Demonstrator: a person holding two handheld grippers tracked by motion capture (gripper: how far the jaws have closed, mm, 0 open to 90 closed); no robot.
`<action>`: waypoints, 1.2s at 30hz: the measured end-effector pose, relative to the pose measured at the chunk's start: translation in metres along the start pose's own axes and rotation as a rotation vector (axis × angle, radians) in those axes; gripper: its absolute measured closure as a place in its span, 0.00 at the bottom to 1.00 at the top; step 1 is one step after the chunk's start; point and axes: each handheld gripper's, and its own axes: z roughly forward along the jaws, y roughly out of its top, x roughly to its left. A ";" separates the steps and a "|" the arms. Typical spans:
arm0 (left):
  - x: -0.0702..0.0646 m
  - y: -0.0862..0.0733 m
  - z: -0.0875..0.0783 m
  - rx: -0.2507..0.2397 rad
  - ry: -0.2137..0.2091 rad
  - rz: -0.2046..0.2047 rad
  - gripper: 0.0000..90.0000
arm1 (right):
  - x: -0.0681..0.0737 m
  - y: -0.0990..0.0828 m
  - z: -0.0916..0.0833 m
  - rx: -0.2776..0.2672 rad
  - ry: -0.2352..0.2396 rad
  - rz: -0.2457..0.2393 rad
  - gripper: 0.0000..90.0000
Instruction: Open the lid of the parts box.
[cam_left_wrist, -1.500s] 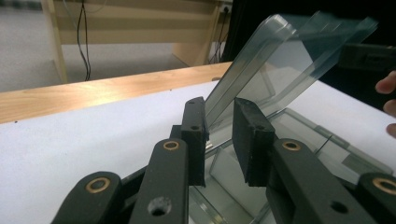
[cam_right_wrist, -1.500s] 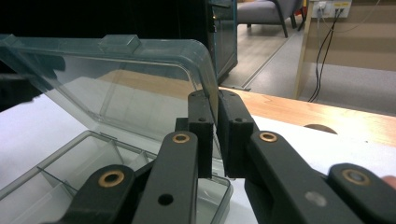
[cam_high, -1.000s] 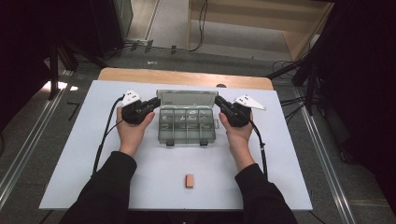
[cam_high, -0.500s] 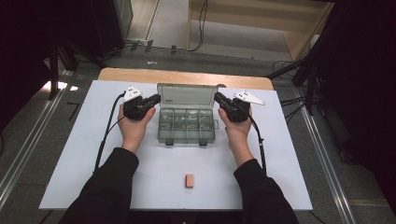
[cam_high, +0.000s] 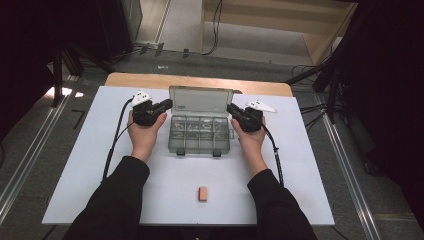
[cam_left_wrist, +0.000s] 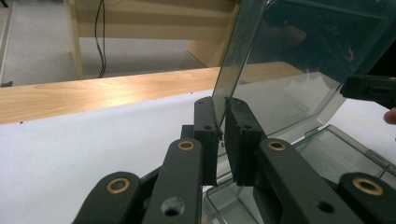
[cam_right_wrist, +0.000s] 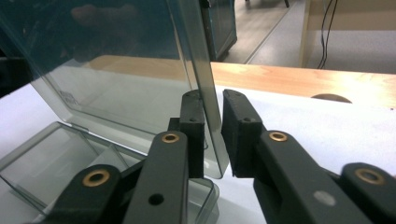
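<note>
I work on the clear smoky-grey plastic compartment box (cam_high: 200, 134), which sits in the middle of the white table sheet (cam_high: 90, 170), its long axis running 9 to 3 o'clock across the high view. Its see-through hinged lid (cam_high: 201, 101) stands up from the far edge, at 12 o'clock from the tray.

My left gripper (cam_high: 167, 104) meets the lid's left end edge; from that gripper the lid lies at 3 o'clock. In the left gripper view the 2 black jaws are nearly together with the thin lid edge (cam_left_wrist: 223, 100) clamped between their pads, so this gripper is closed on the lid.

My right gripper (cam_high: 231, 108) mirrors it at the lid's right end, with the lid at 9 o'clock from it. In the right gripper view the lid edge (cam_right_wrist: 205, 88) passes between the jaws; the left pad lies against it, but a thin gap shows beside the right pad, so I judge this grip loose or not quite seated.

Both hands are equally near, 1 at each end, so the lid should swing evenly about its hinge line.

A small orange rectangular block (cam_high: 202, 193) lies at 6 o'clock from the box, well apart.
</note>
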 end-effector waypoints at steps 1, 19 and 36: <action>0.000 0.000 0.000 -0.001 -0.002 -0.003 0.93 | 0.000 0.000 0.001 0.001 -0.007 -0.003 0.87; 0.012 -0.011 0.016 0.065 -0.008 -0.076 0.90 | -0.003 0.004 0.006 0.032 -0.017 0.053 0.91; 0.018 -0.011 0.023 0.089 -0.005 -0.190 0.93 | -0.014 0.007 0.019 0.067 0.004 0.135 0.91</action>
